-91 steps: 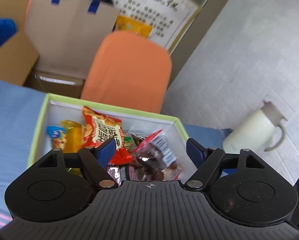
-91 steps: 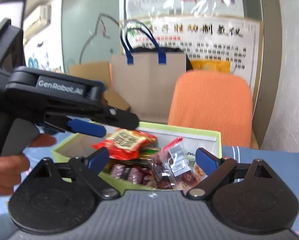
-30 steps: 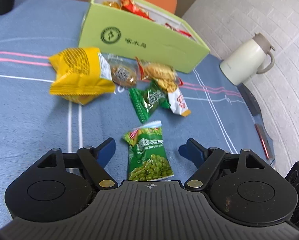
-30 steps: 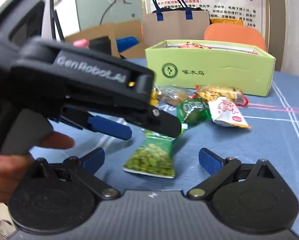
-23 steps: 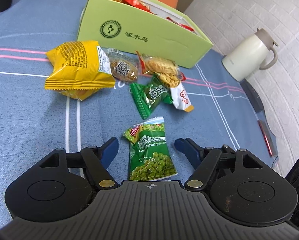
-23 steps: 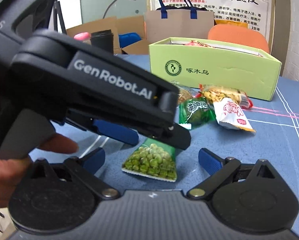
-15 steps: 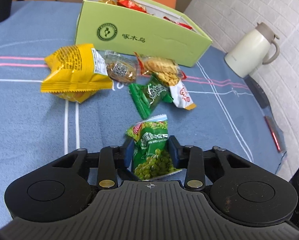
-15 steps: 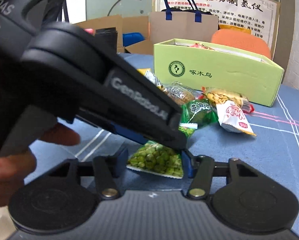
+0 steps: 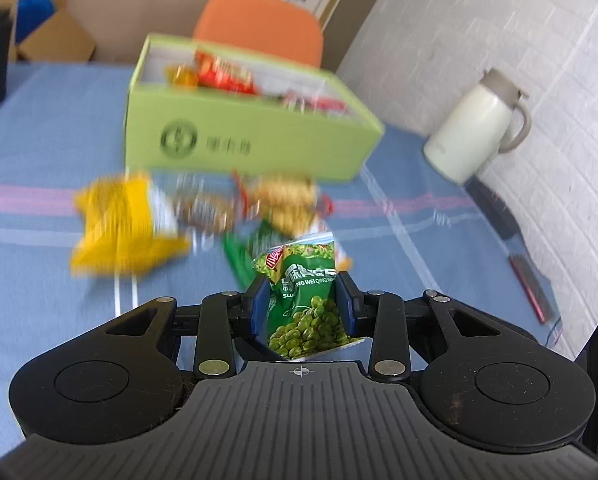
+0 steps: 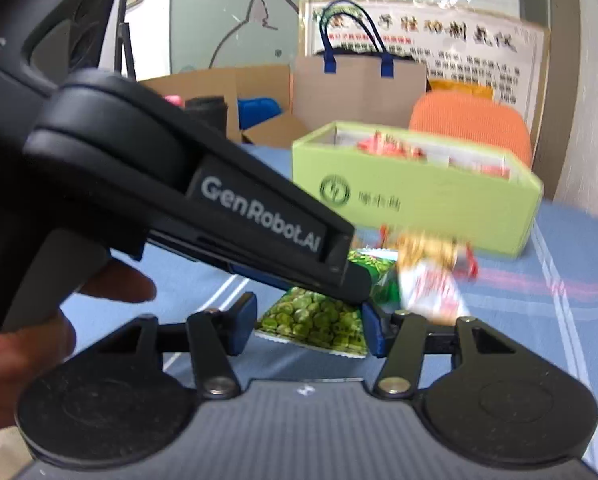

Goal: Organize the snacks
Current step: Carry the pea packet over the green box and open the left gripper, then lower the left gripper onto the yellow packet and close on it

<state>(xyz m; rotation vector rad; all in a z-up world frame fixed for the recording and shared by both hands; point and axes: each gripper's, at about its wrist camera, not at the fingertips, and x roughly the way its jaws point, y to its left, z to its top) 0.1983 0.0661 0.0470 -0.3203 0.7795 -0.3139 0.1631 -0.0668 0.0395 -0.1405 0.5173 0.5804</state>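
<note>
The green pea packet is a light, crinkly foil pouch, soft and likely slippery; pinching its flat midsection suits it. The left gripper is closed on its sides, lifted clear of the blue tablecloth. The right gripper brackets the same packet, jaws narrowed; contact appears partial, though blur obscures it. The green box lies at 12 o'clock, other snacks between.
</note>
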